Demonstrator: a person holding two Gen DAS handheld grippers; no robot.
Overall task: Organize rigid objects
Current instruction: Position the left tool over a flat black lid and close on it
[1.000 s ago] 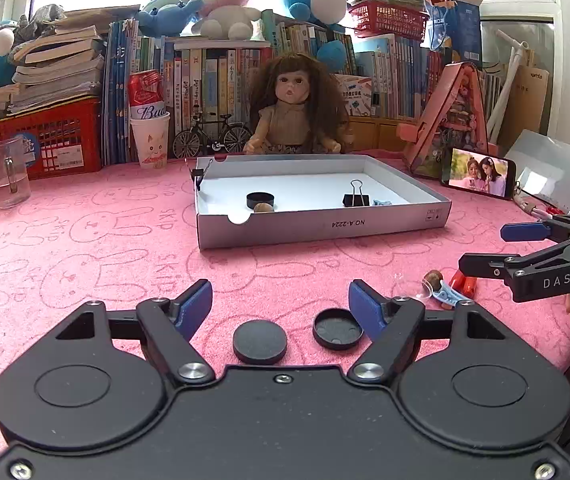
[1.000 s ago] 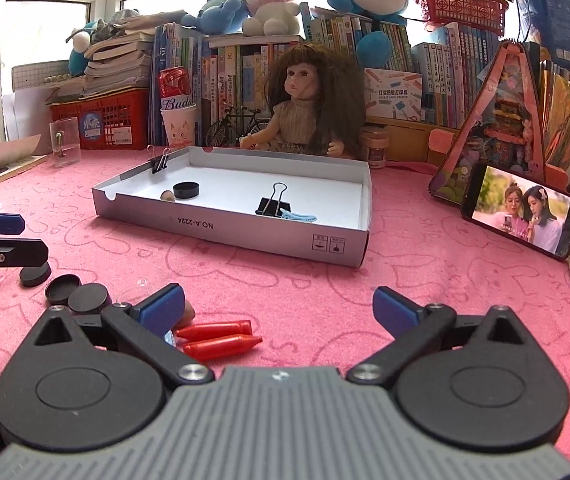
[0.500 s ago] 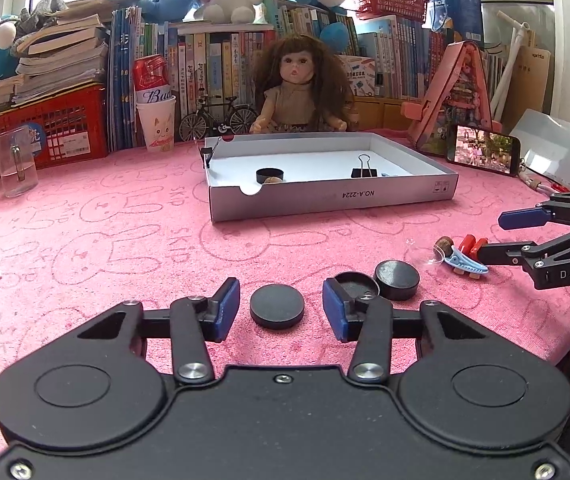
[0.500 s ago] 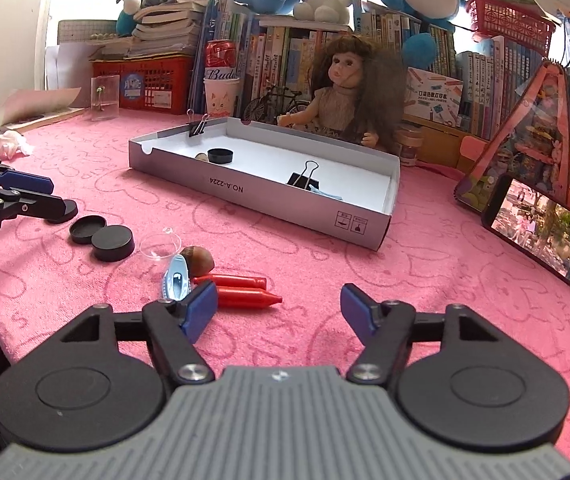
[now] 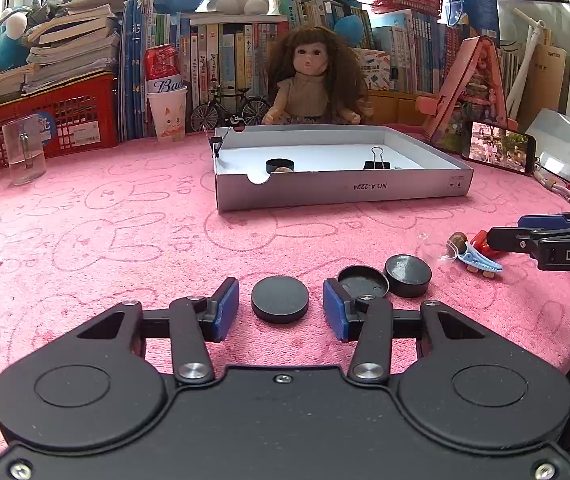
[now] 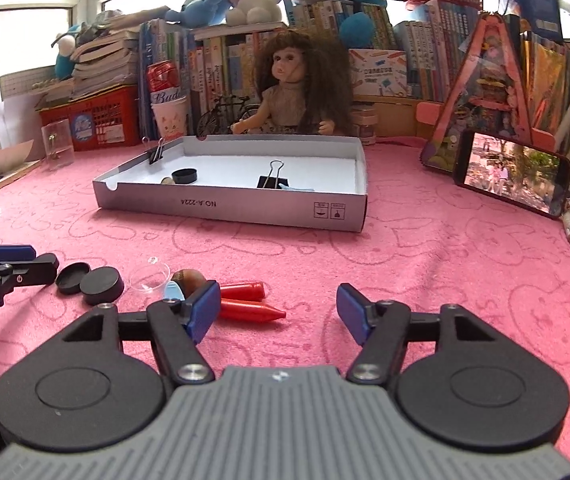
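Note:
A flat black cap (image 5: 280, 299) lies on the pink cloth between the pads of my left gripper (image 5: 281, 309), with a gap on each side, so the gripper is open. Just right of it sit an upturned black lid (image 5: 363, 282) and a second black cap (image 5: 407, 276). My right gripper (image 6: 278, 312) is open over the cloth. Two red crayons (image 6: 247, 292) lie by its left pad, and the nearer one's tip reaches in between the pads. A brown nut (image 6: 191, 280) and a light blue clip (image 6: 173, 292) lie just left of them. The white box (image 5: 341, 192) holds a black cap, a binder clip and a nut.
A doll (image 5: 311, 80), books, a red basket (image 5: 45, 120) and a cup with a can stand behind the box. A phone (image 6: 513, 172) leans at the right, and cables lie near it. A clear plastic disc (image 6: 151, 280) lies by the nut. The table's front edge is close.
Both grippers' jaws have narrowed. The left one has moved forward so that the flat black cap sits between its pads. The right one has swung so the crayons lie beside its left pad.

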